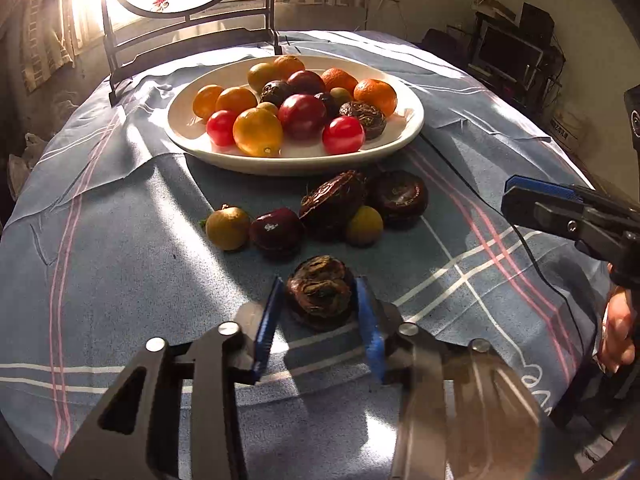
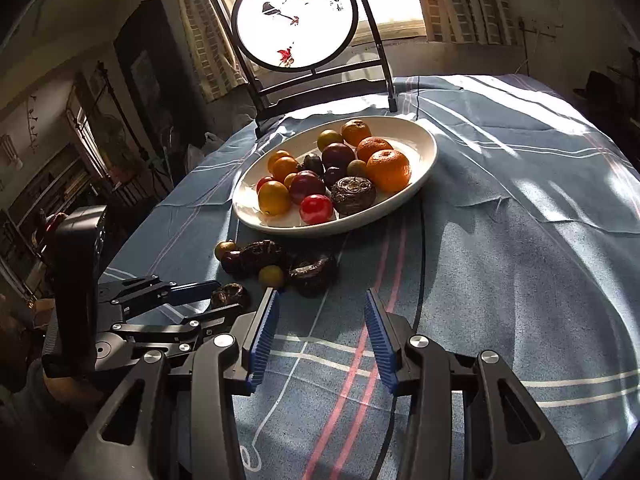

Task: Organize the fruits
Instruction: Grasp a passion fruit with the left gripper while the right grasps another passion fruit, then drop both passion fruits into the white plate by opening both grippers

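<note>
My left gripper (image 1: 320,300) is closed around a dark, wrinkled fruit (image 1: 319,294) that sits on the blue checked tablecloth (image 1: 120,280), nearest of the loose fruit; the blue pads sit against its two sides. My right gripper (image 2: 320,320) hangs over bare cloth with its jaws partly apart and nothing between them.

Beyond the held fruit lies a small cluster still on the cloth: two more wrinkled dark fruits (image 1: 334,202), a dark plum (image 1: 276,230) and two small greenish-yellow fruits (image 1: 228,227). Past them stands the white plate (image 1: 192,136), already piled with oranges, red plums and others.

The wrinkled fruit looks light, with a leathery shell that may dent, so I judge a gentle squeeze across its widest middle is best. Its ridges should keep it from slipping.

I cannot see its underside or far side. Strong sun from the window washes out the plate's far rim. A hand (image 1: 618,332) is cut off at the frame's edge.
</note>
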`<state>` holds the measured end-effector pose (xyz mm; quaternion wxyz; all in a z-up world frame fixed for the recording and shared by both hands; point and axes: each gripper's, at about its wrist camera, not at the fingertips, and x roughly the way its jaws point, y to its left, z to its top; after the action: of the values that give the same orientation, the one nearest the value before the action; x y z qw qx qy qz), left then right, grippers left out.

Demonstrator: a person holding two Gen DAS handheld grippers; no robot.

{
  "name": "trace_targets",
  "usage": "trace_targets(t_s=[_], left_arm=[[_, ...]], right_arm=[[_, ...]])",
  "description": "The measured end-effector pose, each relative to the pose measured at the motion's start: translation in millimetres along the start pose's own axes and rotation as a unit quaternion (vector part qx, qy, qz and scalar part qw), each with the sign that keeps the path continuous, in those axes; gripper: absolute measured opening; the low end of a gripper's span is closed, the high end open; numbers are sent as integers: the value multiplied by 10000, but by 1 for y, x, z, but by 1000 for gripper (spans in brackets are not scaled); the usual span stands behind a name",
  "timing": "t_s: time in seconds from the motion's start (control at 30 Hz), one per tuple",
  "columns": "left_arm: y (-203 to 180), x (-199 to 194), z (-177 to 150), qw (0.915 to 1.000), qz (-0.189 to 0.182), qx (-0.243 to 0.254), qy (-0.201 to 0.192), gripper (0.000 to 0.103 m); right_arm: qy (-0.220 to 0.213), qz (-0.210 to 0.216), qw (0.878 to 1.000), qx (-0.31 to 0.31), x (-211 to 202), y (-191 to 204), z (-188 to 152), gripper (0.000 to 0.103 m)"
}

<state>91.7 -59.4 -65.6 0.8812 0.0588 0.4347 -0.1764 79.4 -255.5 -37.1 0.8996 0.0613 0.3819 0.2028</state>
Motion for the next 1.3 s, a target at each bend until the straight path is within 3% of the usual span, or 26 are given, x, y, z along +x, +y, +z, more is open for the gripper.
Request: trace_targets(t_s=[0.23,0.6,0.77,1.0,1.17,1.3], left_arm=[[-3,-33,-22,9986,-68,-161,-508,34],[17,-40,-34,9972,-329,-567,-369,34],[22,-42,-34,9963,-349,-659,-422,34],[29,-54,-27,9951,-352,-665,-638,34],[33,-57,16,9948,-322,-509,-819,34],[35,-49,69,9936,-320,-403,-1008,34]], right_arm=[[439,-359,9970,-531,30,19,8,45],[958,-329,9937,-476,80,21,30,43],[791,-361,9957,-334,64,17,21,42],[265,65,9994,227,15,-13,18,42],[-136,99,9995,248,-3,-20,58,42],[-281,156,9991,282,12,-22,99,42]])
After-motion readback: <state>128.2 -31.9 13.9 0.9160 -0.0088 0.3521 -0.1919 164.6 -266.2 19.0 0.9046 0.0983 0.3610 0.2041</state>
